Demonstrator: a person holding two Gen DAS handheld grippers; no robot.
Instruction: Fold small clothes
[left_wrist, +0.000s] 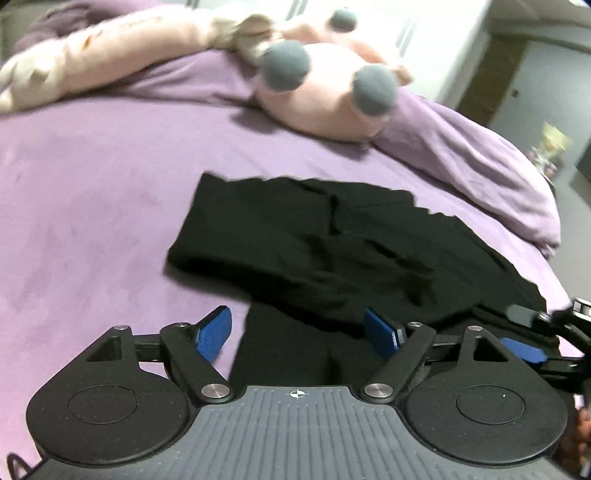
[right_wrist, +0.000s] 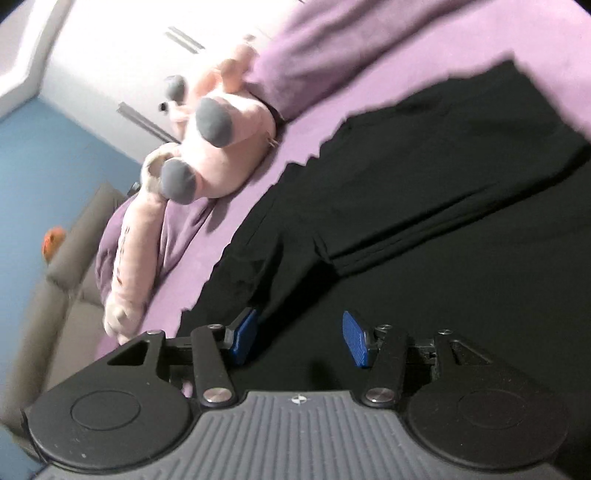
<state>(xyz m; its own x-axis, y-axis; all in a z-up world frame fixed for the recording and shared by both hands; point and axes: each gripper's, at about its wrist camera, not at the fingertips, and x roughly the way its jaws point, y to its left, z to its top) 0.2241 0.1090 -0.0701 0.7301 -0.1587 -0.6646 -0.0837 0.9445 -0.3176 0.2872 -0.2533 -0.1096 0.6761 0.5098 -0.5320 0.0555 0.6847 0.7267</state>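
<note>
Black garment (left_wrist: 310, 240) lies part-folded on the purple bed (left_wrist: 92, 192); your left claw (left_wrist: 299, 336) gapes wide, empty; your right claw (right_wrist: 299, 338) stands half-open above cloth, gripping nothing.

- A black garment (left_wrist: 314, 243) lies on the purple bed (left_wrist: 92, 206), partly folded, one layer doubled over the rest, creased.
- It sits below the pink plush (left_wrist: 325, 99), apart from it.

a big bed with a purple sheet (left_wrist: 92, 192) holds it all. a black piece of clothing (left_wrist: 314, 243) lies flat on it, partly folded over. a pink soft toy (left_wrist: 325, 103) with grey feet lies at 12 o'clock from it. a purple blanket (left_wrist: 480, 162) sits bunched up at 2 o'clock.
</note>
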